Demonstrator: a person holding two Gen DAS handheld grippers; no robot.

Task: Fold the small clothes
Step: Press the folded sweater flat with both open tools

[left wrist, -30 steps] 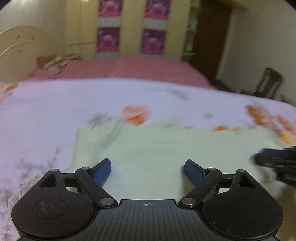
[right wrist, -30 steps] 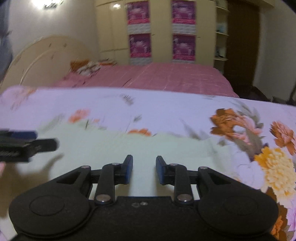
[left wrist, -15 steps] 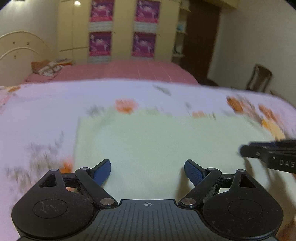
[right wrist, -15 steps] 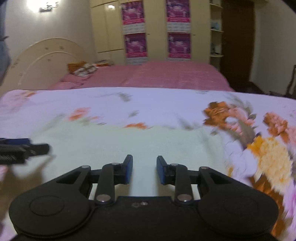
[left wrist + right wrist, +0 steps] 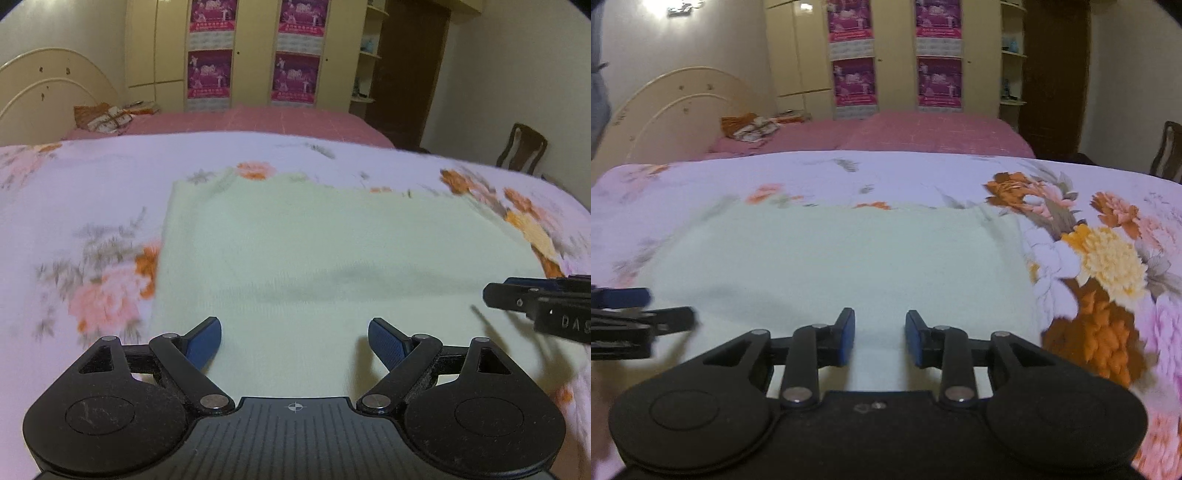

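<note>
Here I am over the bed, with the pale green garment (image 5: pixel 332 251) lying flat on the floral bedspread (image 5: pixel 74 206) right in front of me. My left gripper (image 5: pixel 294 341) hangs above the garment's near edge, jaws spread wide, nothing between them. My right gripper (image 5: pixel 880 338) sits over the same cloth toward its right side, jaws parted only a narrow gap and empty, not gripping any fabric. Each gripper shows at the edge of the other's view. Past the bedspread lies a pink bed cover (image 5: pixel 923 133), a cream headboard (image 5: pixel 676 110) on the left, a yellow wardrobe (image 5: pixel 251 55) with magenta posters behind.
</note>
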